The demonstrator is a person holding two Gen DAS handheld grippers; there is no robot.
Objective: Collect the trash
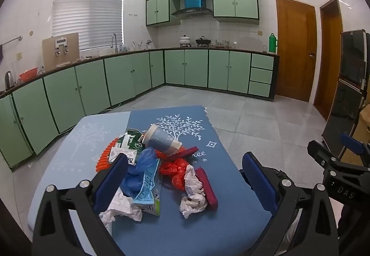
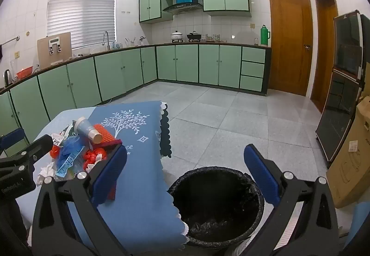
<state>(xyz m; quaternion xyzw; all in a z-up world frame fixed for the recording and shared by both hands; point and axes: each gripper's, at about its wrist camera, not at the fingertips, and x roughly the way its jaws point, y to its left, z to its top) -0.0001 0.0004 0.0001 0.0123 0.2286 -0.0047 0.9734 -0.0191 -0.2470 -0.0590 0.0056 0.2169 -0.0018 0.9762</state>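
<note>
A heap of litter is sitting on the blue tree-printed tablecloth point(image 1: 208, 221): a tipped blue paper cup point(image 1: 160, 139) behind, a crumpled white tissue point(image 1: 193, 193) touching a dark red roll point(image 1: 206, 187) in front. The black-lined round bin point(image 2: 216, 206) is standing right of the table.

Mixed trash heap point(image 1: 159, 163) beside black-lined bin point(image 2: 217, 205)

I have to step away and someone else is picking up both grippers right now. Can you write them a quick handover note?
Left gripper: open, empty, over the trash pile on the table.
Right gripper: open, empty, above the lined bin by the table's right edge.
Done: nothing visibly collected; whether anything lies in the bin is unclear.
Left: cup, cartons, tissues, wrappers.
</note>
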